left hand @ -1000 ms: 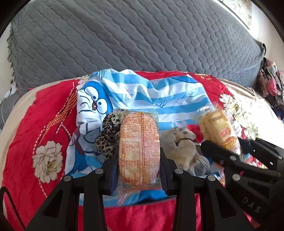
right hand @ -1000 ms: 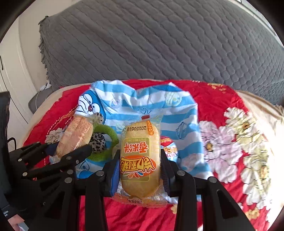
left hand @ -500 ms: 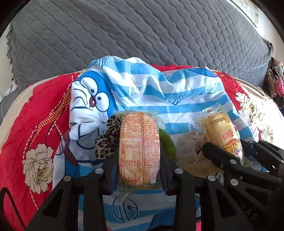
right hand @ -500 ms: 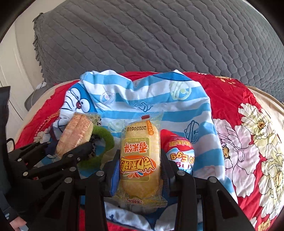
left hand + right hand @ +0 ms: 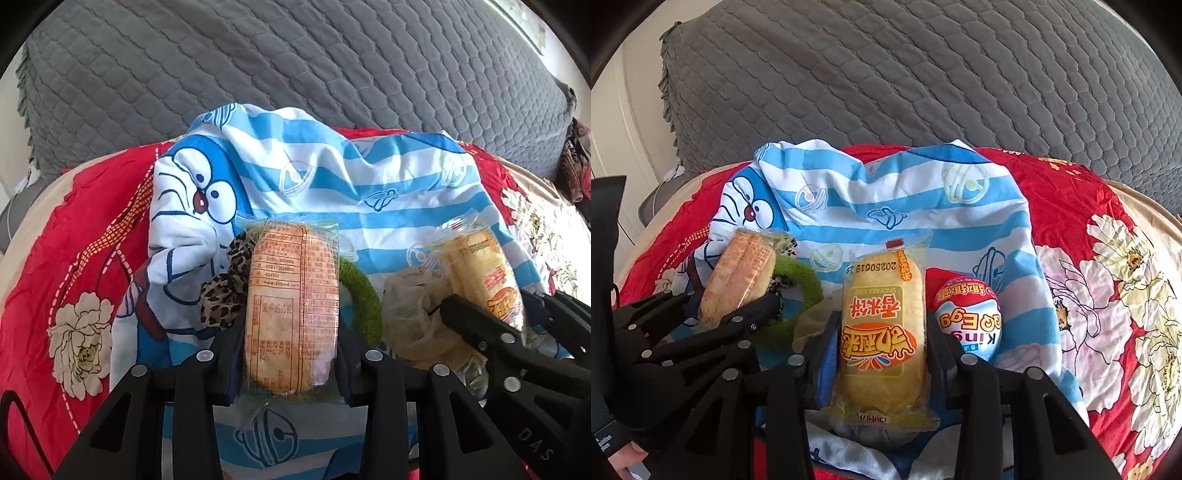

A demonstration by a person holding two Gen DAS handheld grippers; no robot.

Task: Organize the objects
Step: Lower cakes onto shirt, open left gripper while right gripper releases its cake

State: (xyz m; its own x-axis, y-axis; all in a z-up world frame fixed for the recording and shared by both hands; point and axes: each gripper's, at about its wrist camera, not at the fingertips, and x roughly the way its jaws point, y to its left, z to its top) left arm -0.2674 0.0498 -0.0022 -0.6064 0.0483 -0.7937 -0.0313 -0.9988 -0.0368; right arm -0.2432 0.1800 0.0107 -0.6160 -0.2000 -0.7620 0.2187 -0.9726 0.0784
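Between your left gripper's (image 5: 291, 321) clenched jaws sits an orange-printed snack packet (image 5: 291, 314), label side up, held above the blue striped Doraemon cloth (image 5: 332, 192). Your right gripper (image 5: 882, 343) clamps a yellow cake packet (image 5: 882, 332) the same way, its print upside down to you. No box, bag or tray shows in either view; everything loose lies on the cloth. Just behind the left packet you have a leopard-print scrunchie (image 5: 225, 288) on its left and a green fuzzy ring (image 5: 364, 295) on its right, with a crumpled clear plastic wrapper (image 5: 413, 317) between the two grippers. Touching the right gripper's outer finger is a red-and-white King Egg toy (image 5: 967, 317). The cloth covers only the middle of the red floral bedsheet (image 5: 1108, 277); open sheet lies to your right and to your left (image 5: 74, 258). Behind it all rises the grey quilted backrest (image 5: 295, 74).
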